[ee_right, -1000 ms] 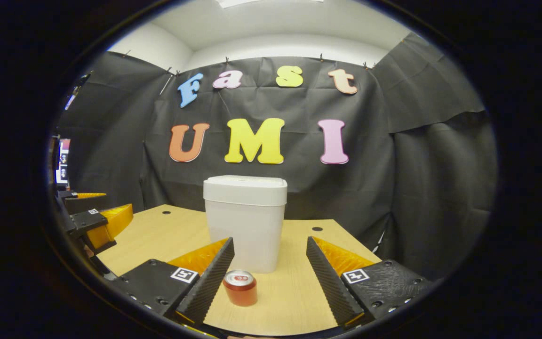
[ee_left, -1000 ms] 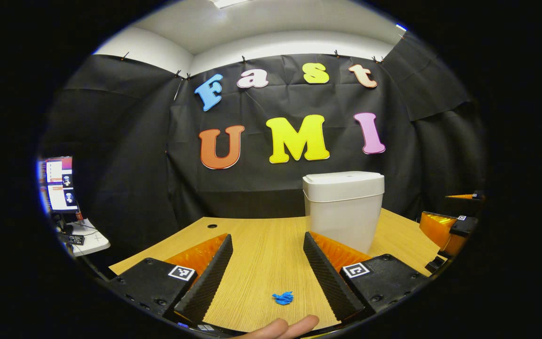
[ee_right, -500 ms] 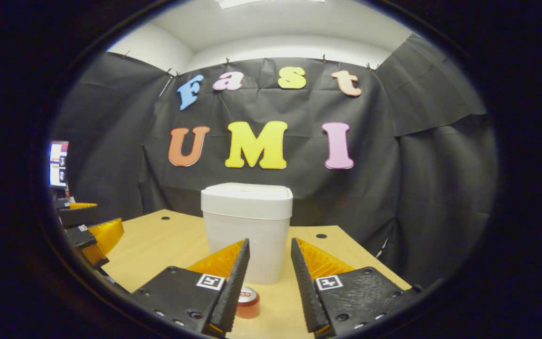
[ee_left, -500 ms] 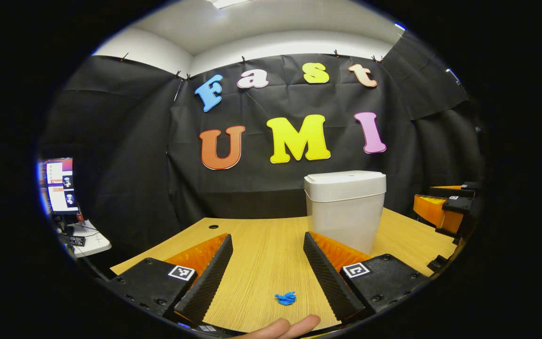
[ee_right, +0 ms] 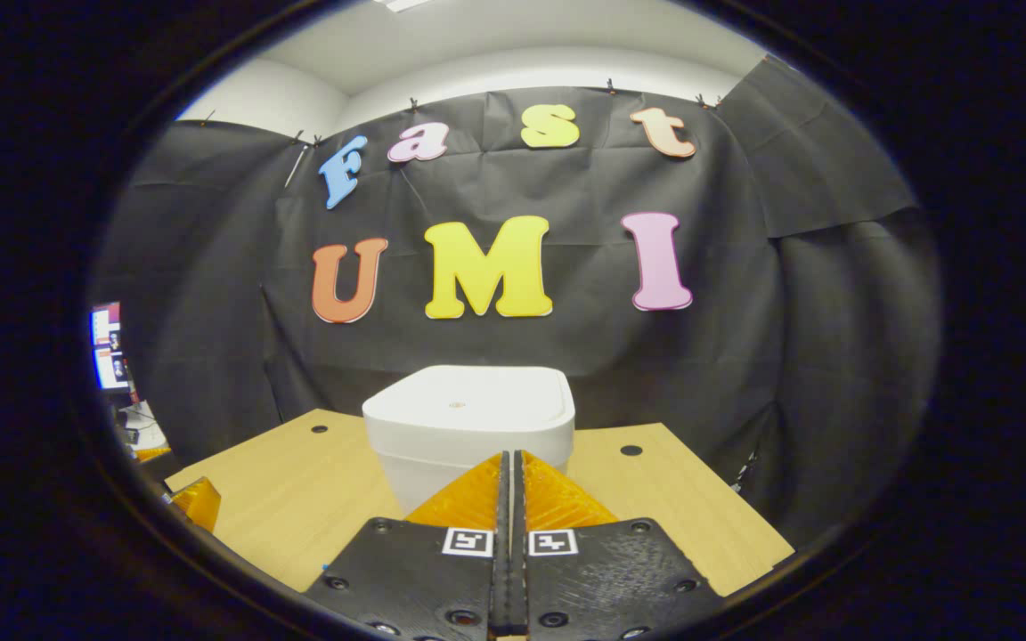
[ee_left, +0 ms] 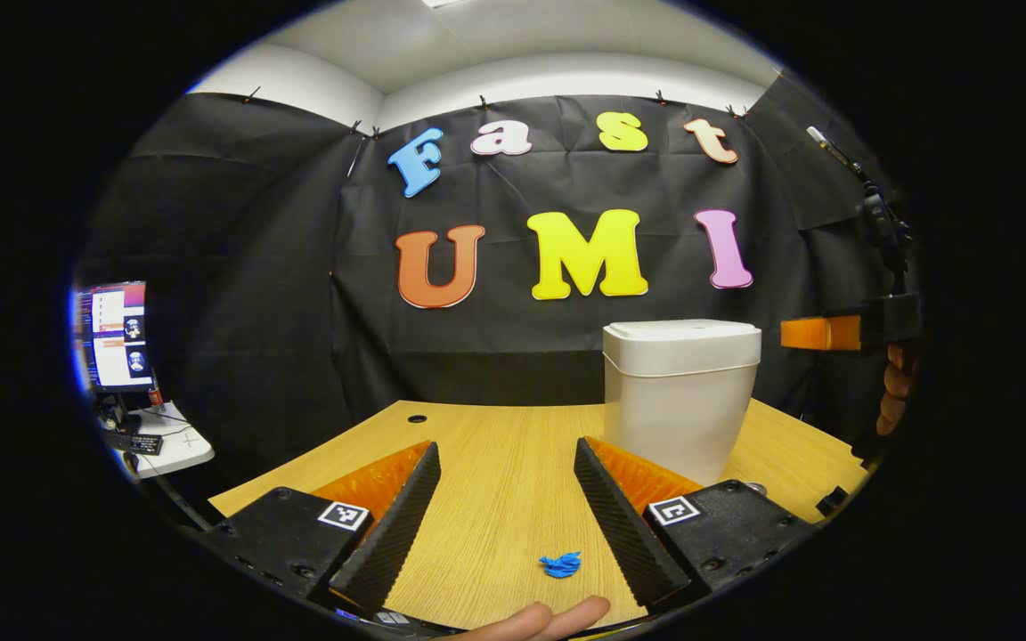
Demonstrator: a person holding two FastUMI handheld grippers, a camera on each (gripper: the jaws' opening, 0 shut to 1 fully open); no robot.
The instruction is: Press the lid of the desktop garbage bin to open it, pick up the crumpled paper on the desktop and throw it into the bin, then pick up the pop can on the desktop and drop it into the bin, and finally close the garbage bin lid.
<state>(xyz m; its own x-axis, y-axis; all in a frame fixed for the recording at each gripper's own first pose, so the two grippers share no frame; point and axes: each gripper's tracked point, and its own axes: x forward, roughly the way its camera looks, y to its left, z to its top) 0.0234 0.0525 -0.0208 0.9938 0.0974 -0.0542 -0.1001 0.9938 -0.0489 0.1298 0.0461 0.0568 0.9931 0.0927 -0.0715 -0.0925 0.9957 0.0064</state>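
Right hand-held gripper closed empty before bin lid; left hand-held gripper wide over desk.

1. The garbage bin stands upright on the counter with its lid down; the air above the lid is free up to the booth wall behind it.
2. The right claw, its jaws together, sits just in front of the bin at lid height.
3. Between the spread jaws of the left claw runs bare counter; only the crumpled paper lies there, near the right-hand finger.
4. In the left gripper view, open counter stretches left of the bin to a cable hole.
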